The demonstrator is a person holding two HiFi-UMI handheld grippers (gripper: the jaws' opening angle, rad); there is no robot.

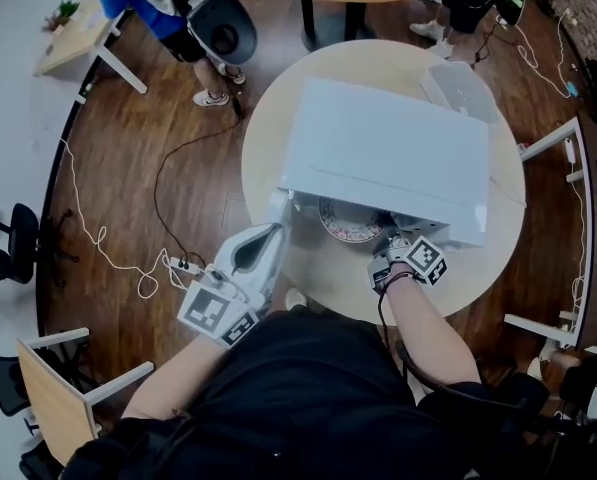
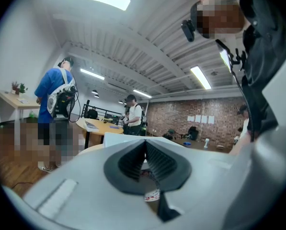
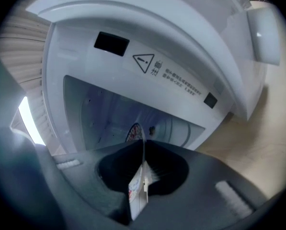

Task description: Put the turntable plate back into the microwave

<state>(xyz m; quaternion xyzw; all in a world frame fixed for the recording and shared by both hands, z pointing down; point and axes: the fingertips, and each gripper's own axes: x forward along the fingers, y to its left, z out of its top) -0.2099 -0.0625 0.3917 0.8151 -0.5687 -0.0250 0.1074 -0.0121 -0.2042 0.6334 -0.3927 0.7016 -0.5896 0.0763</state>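
A white microwave stands on a round table. In the head view the patterned turntable plate lies at the microwave's front opening, partly under its top. My right gripper is shut on the plate's rim. In the right gripper view the plate runs edge-on between the jaws of that gripper, pointing into the open cavity. My left gripper sits at the microwave's front left corner. In the left gripper view that gripper is shut with nothing visible between its jaws.
A clear plastic container sits behind the microwave on the table. A power strip with cables lies on the wooden floor to the left. People stand at the far side of the room. Desks and chairs ring the table.
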